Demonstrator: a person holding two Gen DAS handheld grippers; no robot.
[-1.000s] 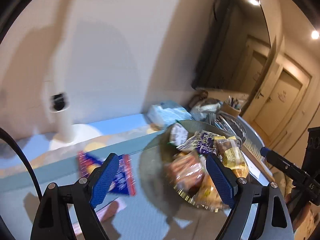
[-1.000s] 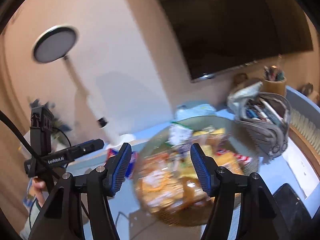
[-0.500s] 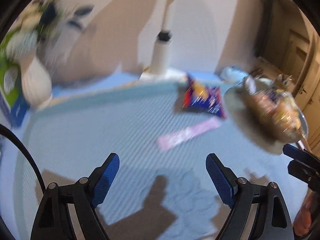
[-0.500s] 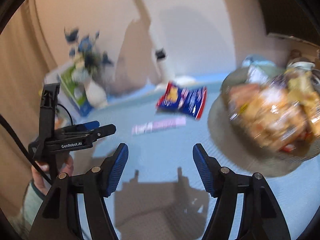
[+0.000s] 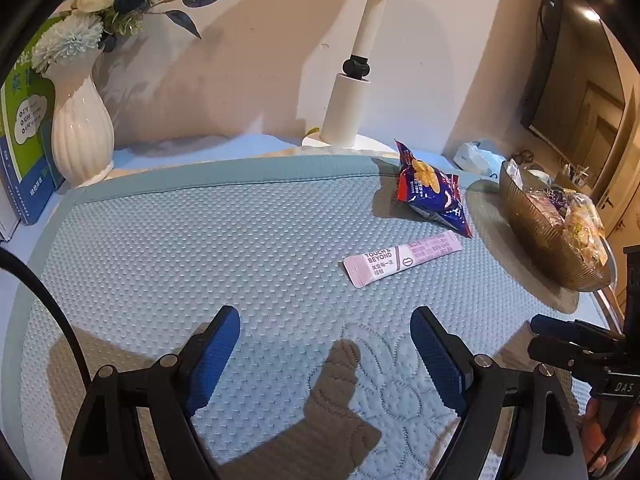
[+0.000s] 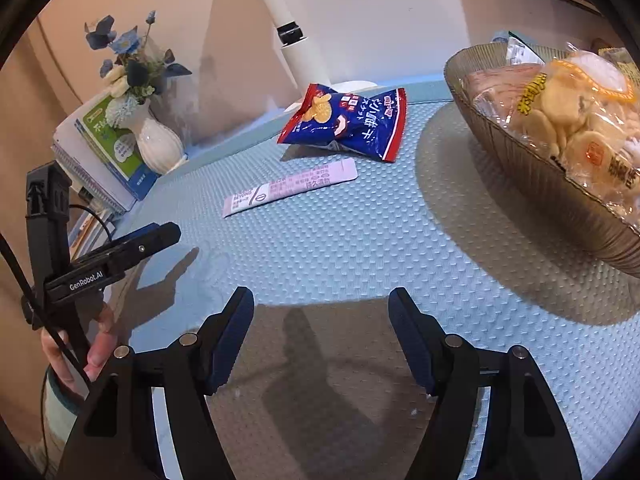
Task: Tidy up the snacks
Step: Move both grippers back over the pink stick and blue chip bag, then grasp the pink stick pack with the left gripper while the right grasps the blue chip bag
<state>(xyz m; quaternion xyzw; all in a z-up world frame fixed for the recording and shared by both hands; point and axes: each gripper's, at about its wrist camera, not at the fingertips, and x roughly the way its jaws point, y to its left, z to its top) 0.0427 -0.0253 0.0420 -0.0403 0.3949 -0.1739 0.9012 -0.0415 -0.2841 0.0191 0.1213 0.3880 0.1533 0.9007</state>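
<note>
The left gripper [image 5: 325,354] hung with its jaws spread wide and nothing between them; the right gripper [image 6: 321,336] was likewise agape and empty, at its 3 o'clock

Both views are sharp, with no motion blur. Warm indoor light falls from above; a ceiling spot [image 5: 591,14] glares at upper right of the left wrist view. Hard shadows of the grippers lie on the blue mat [image 5: 240,248] at lower centre. Fisheye bending and black vignetting mark all frame edges.
</note>
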